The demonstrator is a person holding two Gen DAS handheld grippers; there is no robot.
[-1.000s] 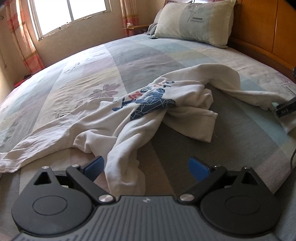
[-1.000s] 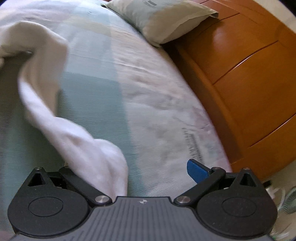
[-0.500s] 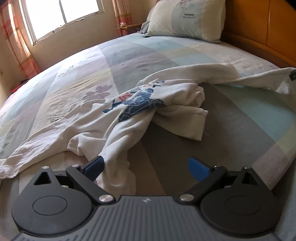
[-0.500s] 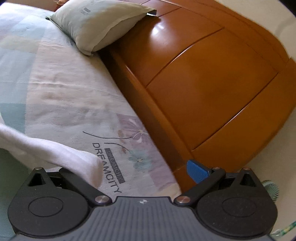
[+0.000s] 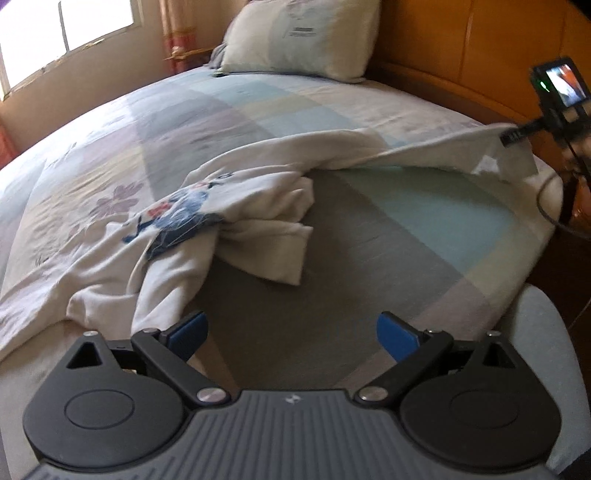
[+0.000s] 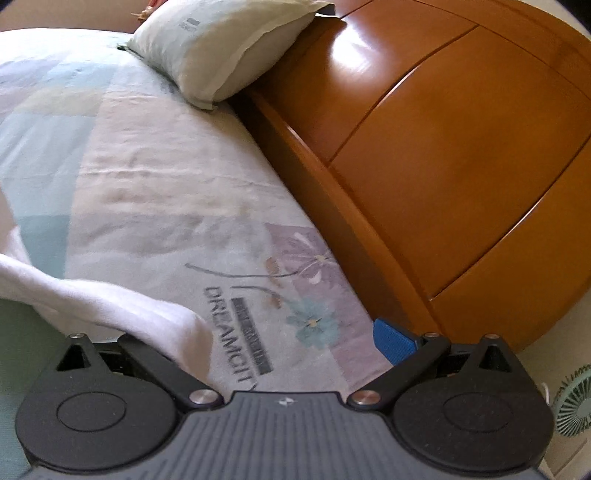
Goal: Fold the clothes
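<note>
A white shirt (image 5: 255, 206) with a blue and red print lies crumpled across the patterned bedspread (image 5: 388, 258). My left gripper (image 5: 291, 332) is open low over the near edge of the bed. Nothing is between its blue pads (image 5: 397, 336), and a fold of the shirt ends just beside the left one. At the far right, one edge of the shirt is lifted and stretched toward my right gripper (image 5: 512, 135). In the right wrist view, my right gripper (image 6: 291, 338) stands wide apart, with white shirt cloth (image 6: 110, 295) draped over and hiding its left finger.
A pillow (image 5: 299, 37) leans at the head of the bed against the wooden headboard (image 6: 443, 147). A window (image 5: 66, 29) is on the far left wall. A small green fan (image 6: 572, 398) sits on the floor beyond the bed's right edge. A cable (image 5: 546, 206) hangs below the right gripper.
The right gripper has risen and swung toward the headboard, lifting and stretching the shirt's edge. The shirt fold has slid out from between the left gripper's fingers.
</note>
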